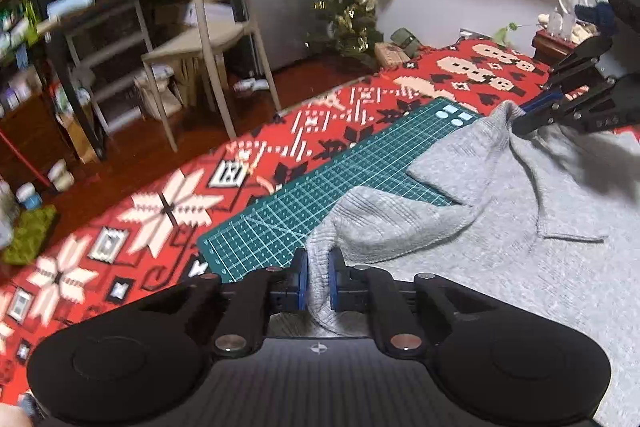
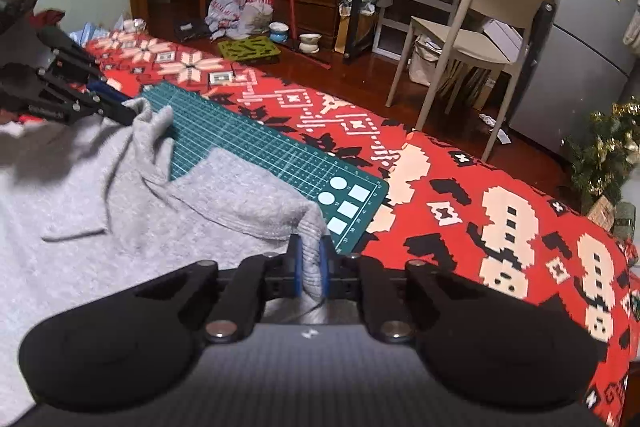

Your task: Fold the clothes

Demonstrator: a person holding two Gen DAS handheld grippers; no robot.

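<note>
Grey sweater point(image 1: 500, 227) lies spread over a green cutting mat point(image 1: 320, 187), which sits on a red patterned blanket point(image 1: 160, 211). The mat's far strip, toward 12 o'clock, is bare.

Left tongs point(image 1: 318, 279): closed on a ribbed corner of the sweater, cloth pinched between the blue pads point(image 1: 302, 279). Right tongs point(image 2: 309, 267): likewise closed on the opposite ribbed corner. Each tool shows in the other's view, the right one at 2 o'clock of the left camera, the left one at 9 o'clock of the right camera.

Progress, judged: the held edge is lifted off the mat and sags between the two grips, with a flap of cloth doubled toward the body of the garment. This reads as a fold in progress. Whether earlier folds lie beneath cannot be told; most of the garment runs out of frame. The sweater is not yet a compact folded stack in what is visible.

Pose: both tools held low, near the surface, pointing outward across the mat, well apart, roughly level with each other. Left view blurred at its edges.

Background: chair point(image 2: 472, 39), small decorated tree point(image 1: 352, 11).
</note>
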